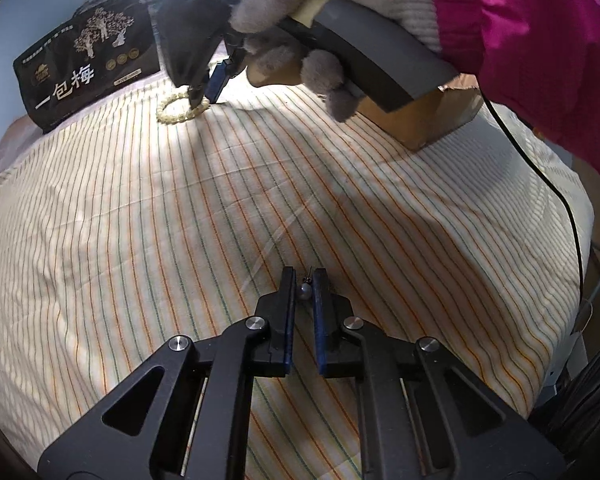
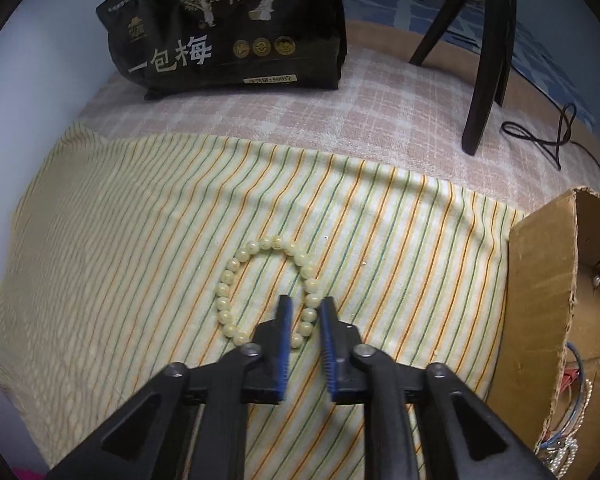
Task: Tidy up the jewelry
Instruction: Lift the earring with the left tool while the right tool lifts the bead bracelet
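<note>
A pale yellow bead bracelet (image 2: 268, 292) lies on the striped cloth (image 2: 140, 240). My right gripper (image 2: 306, 306) is low over it, its jaws narrowly open astride the bracelet's right side, not closed on the beads. In the left wrist view the bracelet (image 1: 182, 109) lies far off under the right gripper (image 1: 204, 98). My left gripper (image 1: 304, 276) is shut on a small grey pearl earring (image 1: 305, 290), held just above the cloth. A cardboard box (image 2: 540, 300) at the right holds several jewelry pieces (image 2: 568, 432).
A black snack bag (image 2: 228, 28) stands at the back on a pink checked towel (image 2: 340, 120). Dark stand legs (image 2: 484, 60) and a black cable (image 2: 548, 140) are at the back right. The box also shows in the left wrist view (image 1: 428, 120).
</note>
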{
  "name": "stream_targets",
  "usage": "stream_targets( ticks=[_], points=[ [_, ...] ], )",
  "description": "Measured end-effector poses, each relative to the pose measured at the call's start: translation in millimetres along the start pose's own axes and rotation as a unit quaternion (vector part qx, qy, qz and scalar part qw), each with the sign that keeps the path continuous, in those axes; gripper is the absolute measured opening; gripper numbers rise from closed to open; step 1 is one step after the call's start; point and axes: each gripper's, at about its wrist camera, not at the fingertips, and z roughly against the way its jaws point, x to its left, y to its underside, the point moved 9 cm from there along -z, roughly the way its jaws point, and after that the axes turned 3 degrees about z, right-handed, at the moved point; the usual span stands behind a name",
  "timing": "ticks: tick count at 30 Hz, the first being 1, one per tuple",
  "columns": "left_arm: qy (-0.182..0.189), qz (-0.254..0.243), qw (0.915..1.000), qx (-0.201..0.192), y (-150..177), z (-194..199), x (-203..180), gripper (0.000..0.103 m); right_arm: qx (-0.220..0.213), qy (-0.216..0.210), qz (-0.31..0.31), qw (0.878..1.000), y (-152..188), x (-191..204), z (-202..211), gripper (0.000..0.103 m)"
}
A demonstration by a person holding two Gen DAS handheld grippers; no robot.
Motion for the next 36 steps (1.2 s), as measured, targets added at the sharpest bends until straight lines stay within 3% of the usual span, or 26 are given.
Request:
stream_targets(
  ticks=[2, 3, 24, 36],
  points=[
    [0.002, 0.006, 1.0000, -0.001, -0.6, 1.2, 3.1, 0.007, -0.003, -0.001, 0.001, 1.000, -0.4, 2.5, 0.8, 0.005],
    [-0.010, 0.016, 0.9995, 0.025, 4.0, 2.2, 6.8, 0.006, -0.005, -0.004, 0.000, 1.000, -0.5, 3.8, 2.0, 0.005],
    [-0.013, 0.055, 0.9984, 0.001, 1.3, 32.5, 29.0, 0.006, -0.062, -0.047, -0.001, 0.997, 4.0, 8.1, 61.1, 0.005],
    [-0.020, 0.063, 0.9976, -0.021, -10.9, 54.3, 32.6, 0.006, -0.101, -0.085, -0.008, 0.991, 17.7, 6.2, 116.5, 0.005]
  ],
)
